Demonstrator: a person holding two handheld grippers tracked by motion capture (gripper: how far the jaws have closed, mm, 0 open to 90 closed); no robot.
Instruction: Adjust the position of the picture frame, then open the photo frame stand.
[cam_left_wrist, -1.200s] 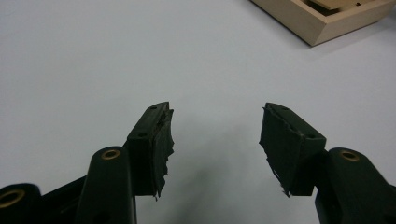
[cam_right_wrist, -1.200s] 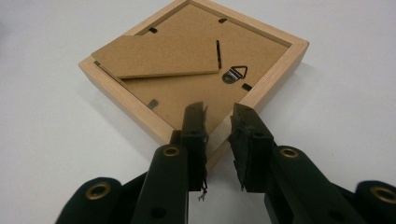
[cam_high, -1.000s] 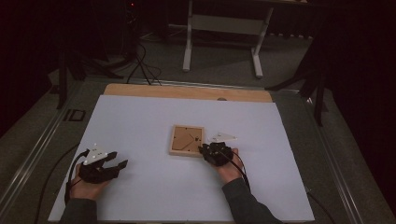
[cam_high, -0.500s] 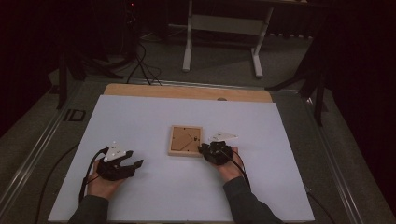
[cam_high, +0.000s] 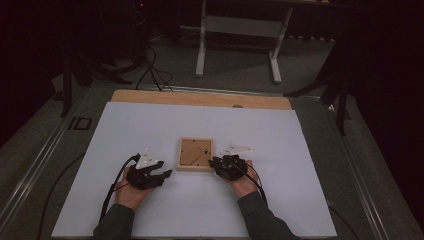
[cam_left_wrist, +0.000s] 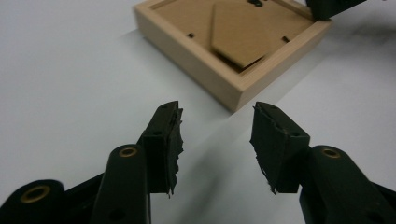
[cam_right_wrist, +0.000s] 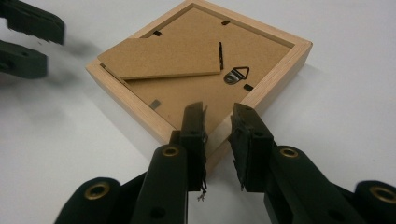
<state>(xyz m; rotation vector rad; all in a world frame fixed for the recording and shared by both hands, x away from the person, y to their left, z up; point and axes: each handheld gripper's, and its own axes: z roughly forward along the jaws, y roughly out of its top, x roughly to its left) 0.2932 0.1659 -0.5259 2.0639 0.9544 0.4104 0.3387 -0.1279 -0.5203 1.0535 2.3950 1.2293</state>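
Dark floor and the legs of a stand fill the far background, too dim to make out beyond cables. White sheeting (cam_high: 150, 125) covers the table, and on it the wooden picture frame (cam_high: 195, 154) lies face down near the middle. Inside its recess sits a brown backing board with a folding stand flap (cam_right_wrist: 159, 58) and a small metal hanger (cam_right_wrist: 236, 74). Reaching in from the frame's right, the right gripper (cam_right_wrist: 218, 116) straddles the near corner, jaws part-open on either side of it; whether the pads press the wood is unclear. Just short of the frame's left corner, the left gripper (cam_left_wrist: 217, 123) has been narrowing its jaws, nothing between them.
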